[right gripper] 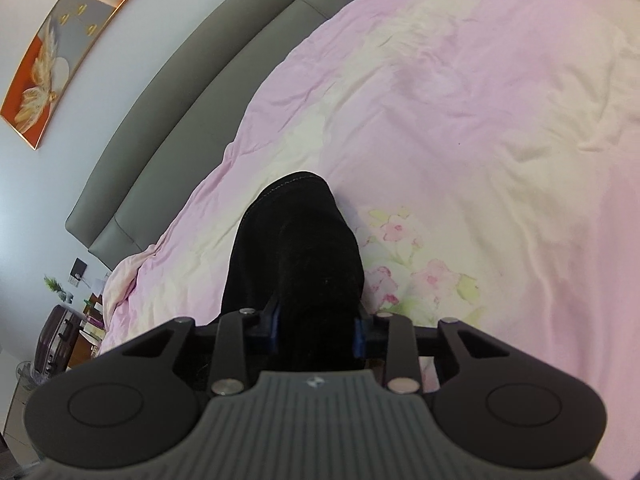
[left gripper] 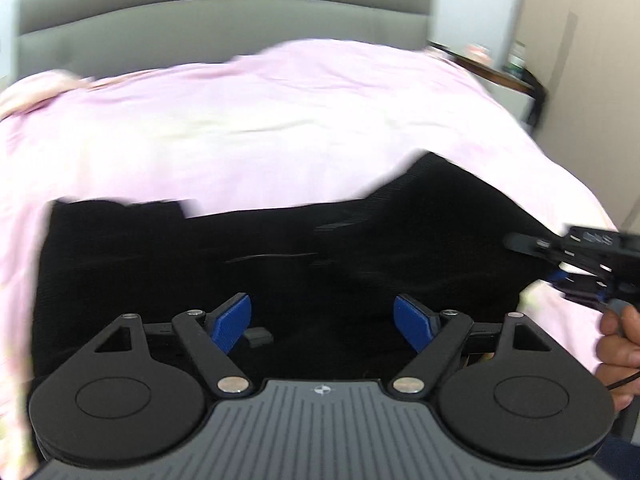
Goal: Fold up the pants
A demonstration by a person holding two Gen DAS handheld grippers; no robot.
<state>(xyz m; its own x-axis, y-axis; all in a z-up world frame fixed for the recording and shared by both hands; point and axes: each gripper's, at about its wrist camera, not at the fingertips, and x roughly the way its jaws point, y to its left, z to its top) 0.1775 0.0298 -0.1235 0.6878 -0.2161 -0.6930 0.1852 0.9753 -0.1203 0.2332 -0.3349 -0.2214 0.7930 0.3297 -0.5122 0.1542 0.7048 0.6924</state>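
The right gripper [right gripper: 318, 330] is clamped on a bunched fold of the black pants [right gripper: 296, 248]; both blue pads press the fabric. The left gripper [left gripper: 322, 320] stands wide apart above the pants [left gripper: 240, 272], its blue pads [left gripper: 232, 322] touching nothing. The pants are one garment, black, finely ribbed, spread flat across the near edge of the bed. They lie on one pink floral duvet [right gripper: 460, 140]. One grey headboard [left gripper: 224, 12] closes the far edge. One hand [left gripper: 618, 344] is visible at the right side, holding the other gripper.
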